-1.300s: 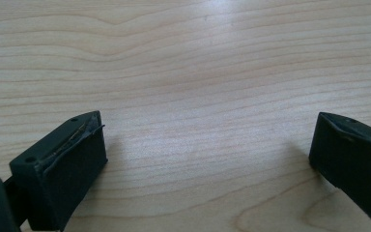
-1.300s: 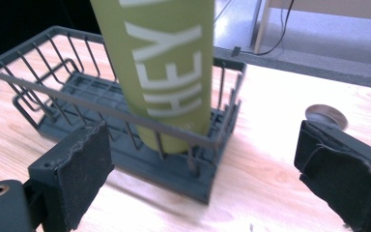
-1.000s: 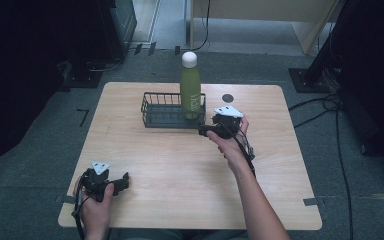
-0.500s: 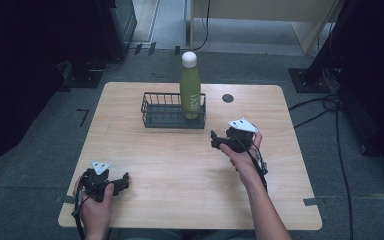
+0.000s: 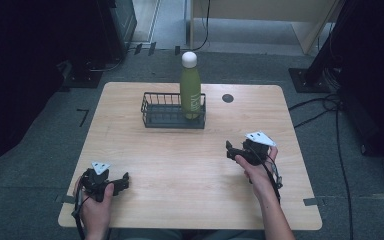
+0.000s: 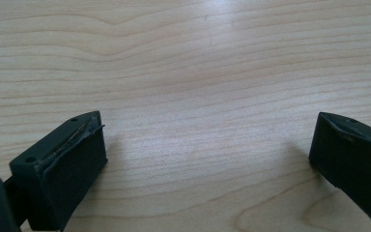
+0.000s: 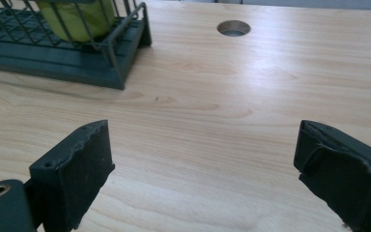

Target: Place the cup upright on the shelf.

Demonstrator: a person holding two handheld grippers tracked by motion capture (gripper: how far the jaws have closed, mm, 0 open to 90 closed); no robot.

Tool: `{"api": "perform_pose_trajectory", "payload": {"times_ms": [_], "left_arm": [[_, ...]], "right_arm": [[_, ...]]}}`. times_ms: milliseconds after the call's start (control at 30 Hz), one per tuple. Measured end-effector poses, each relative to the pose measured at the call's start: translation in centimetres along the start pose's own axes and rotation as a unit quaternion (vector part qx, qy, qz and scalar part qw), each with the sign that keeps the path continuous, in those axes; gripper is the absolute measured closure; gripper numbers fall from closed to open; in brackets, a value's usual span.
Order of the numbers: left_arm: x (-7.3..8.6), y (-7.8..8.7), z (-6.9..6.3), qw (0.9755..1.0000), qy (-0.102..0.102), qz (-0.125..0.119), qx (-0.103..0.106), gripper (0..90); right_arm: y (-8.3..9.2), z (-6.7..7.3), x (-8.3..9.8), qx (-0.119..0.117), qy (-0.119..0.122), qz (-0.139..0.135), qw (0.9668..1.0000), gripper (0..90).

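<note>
High view: the light wooden table (image 5: 180,165) carries a dark wire basket (image 5: 167,111) near its far edge, and a green bottle with a white cap (image 5: 190,87) stands upright inside the basket's right end. A small round hole in the tabletop (image 5: 228,98) lies just to the right of the basket. Your left gripper (image 5: 122,181) rests low at the near left corner of the table, held in your left hand (image 5: 96,200), with its grey three-cornered plate on top. Your right gripper (image 5: 230,149) sits at the right of the table, held in your right hand (image 5: 256,172), well apart from the basket and pointing roughly toward the table's middle. A black cable trails back from each gripper along the forearm.

Left gripper view: your two black jaws stand spread wide, with bare wood grain between them and nothing held.

Right gripper view: your jaws likewise stand spread wide over bare wood. The corner of the wire basket (image 7: 77,53) and the green base of the bottle (image 7: 79,14) appear at the upper left, apart from the jaws, and the round hole (image 7: 234,28) lies beyond, near the top centre.
</note>
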State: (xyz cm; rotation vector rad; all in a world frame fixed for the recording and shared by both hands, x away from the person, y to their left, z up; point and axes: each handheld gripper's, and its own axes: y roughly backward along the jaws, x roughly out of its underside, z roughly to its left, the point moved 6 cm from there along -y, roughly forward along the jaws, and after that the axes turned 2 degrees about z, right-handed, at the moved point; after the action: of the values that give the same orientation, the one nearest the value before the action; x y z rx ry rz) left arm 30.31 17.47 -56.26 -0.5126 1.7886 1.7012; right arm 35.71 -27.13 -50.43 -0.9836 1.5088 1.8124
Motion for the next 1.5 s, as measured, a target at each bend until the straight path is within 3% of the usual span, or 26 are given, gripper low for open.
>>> {"api": "perform_pose_trajectory", "payload": {"times_ms": [667,1500], "left_arm": [[0.0,0.0,0.0,1.0,0.0,0.0,0.0,0.0],[0.0,0.0,0.0,1.0,0.0,0.0,0.0,0.0]], "right_arm": [[3.2,-5.3,3.6,0.045,-0.028,0.01,0.9985,7.3],[7.2,-11.8,8.4,0.107,-0.052,0.044,0.9919,7.3]]}}
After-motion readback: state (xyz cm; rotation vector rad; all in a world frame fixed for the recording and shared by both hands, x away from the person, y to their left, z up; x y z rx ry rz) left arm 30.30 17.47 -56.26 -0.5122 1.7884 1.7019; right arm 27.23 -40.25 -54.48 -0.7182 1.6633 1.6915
